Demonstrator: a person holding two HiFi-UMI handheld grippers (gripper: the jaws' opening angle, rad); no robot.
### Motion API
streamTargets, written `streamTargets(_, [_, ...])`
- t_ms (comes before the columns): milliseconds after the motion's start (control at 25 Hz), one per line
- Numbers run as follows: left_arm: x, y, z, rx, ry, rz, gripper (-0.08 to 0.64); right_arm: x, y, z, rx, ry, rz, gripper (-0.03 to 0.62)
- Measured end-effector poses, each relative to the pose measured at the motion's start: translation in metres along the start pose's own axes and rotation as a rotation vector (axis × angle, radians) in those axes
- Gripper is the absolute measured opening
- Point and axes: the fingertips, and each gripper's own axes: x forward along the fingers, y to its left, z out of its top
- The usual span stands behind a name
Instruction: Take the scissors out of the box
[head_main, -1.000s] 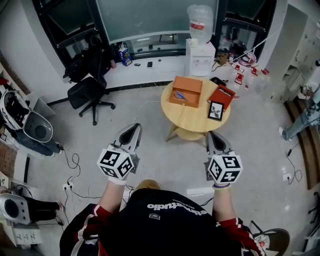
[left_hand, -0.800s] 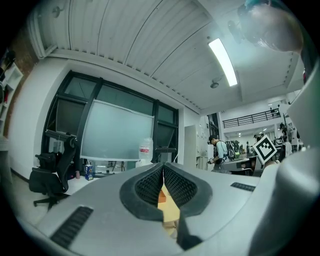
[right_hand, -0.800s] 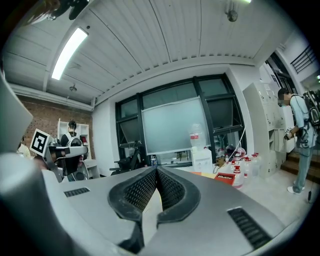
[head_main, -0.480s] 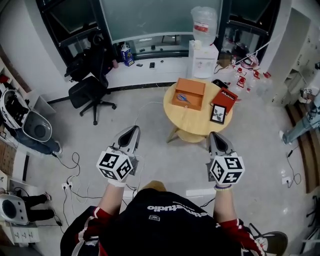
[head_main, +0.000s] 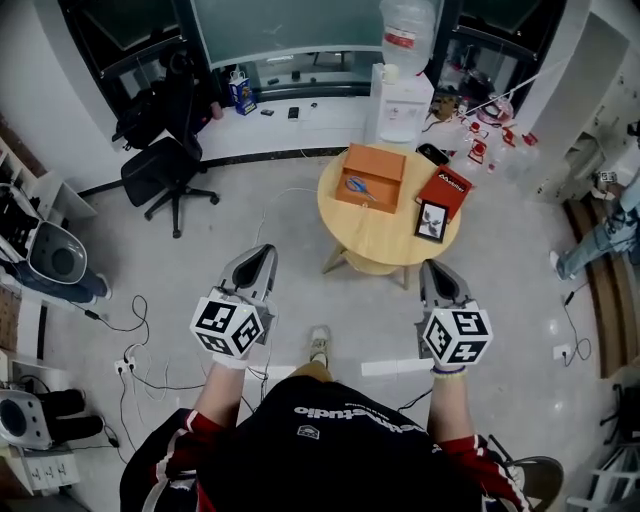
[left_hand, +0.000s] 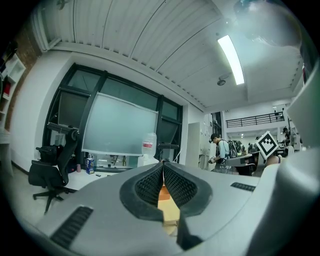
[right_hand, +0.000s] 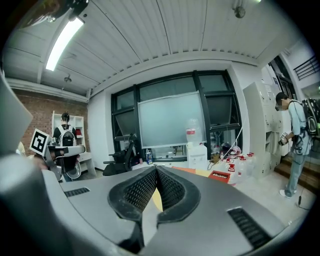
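Observation:
An open orange box (head_main: 372, 177) sits on the far side of a round wooden table (head_main: 385, 235), with blue-handled scissors (head_main: 358, 187) lying inside it. My left gripper (head_main: 262, 256) is held over the floor, short of the table and to its left. Its jaws are shut and empty. My right gripper (head_main: 438, 268) hovers just short of the table's near edge, also shut with nothing in it. In the left gripper view the closed jaws (left_hand: 163, 163) point at the table. In the right gripper view the closed jaws (right_hand: 156, 168) do the same.
A red book (head_main: 444, 190) and a small picture frame (head_main: 431, 221) lie on the table's right side. Behind it stands a water dispenser (head_main: 401, 95). An office chair (head_main: 165, 172) is at the left, cables (head_main: 135, 335) trail on the floor, and a person (head_main: 598, 238) stands at the right.
The person has stepped toward the table, and a shoe now shows between the two grippers. Both grippers moved forward a little and stayed shut.

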Motion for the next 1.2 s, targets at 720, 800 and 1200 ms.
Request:
streamTargets(720, [0.149,0.058,0.029,0.011,-0.045,-0.061,0.021,0.109,-0.05,0.073,-0.047,-0.027,-0.041,0.029])
streamTargets(800, [0.161,0.067,0.032,0.007,-0.048,-0.067,0.021,0.123,-0.05,0.081,-0.048,-0.033,-0.042,0.029])
streamTargets(1200, [0.205,0.122,0.041,0.009,-0.047,-0.085,0.021,0.194,-0.033,0.102,-0.076,-0.018,-0.029,0.029])
